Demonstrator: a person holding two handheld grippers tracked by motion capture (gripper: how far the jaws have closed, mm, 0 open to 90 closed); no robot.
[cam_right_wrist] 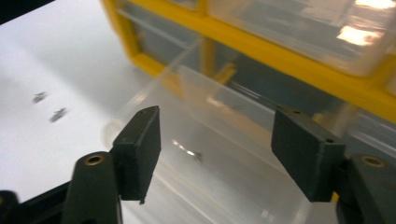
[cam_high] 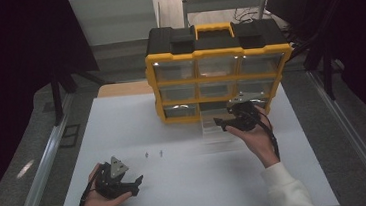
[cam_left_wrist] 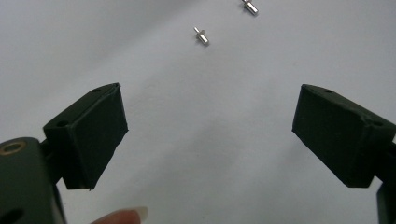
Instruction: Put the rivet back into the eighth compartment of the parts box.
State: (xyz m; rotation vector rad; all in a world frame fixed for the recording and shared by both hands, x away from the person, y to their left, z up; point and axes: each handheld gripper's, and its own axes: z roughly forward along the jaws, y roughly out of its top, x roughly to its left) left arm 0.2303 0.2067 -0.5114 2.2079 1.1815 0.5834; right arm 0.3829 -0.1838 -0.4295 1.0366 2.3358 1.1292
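Both grippers, left gripper (cam_high: 136, 180) and right gripper (cam_high: 221, 123), are black with grey three-cornered plates, brass-ringed screw holes and trailing black cables; a white sleeve (cam_high: 286, 189) covers the right forearm.

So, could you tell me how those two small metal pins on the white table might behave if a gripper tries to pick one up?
The pins look round and shiny, so probably slippery and apt to roll. Tiny beside the wide-open left gripper, they are likely light.

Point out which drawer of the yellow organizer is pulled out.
The clear drawer at bottom centre, pulled out onto the table below the right claw; the other drawers sit flush in the yellow organizer.
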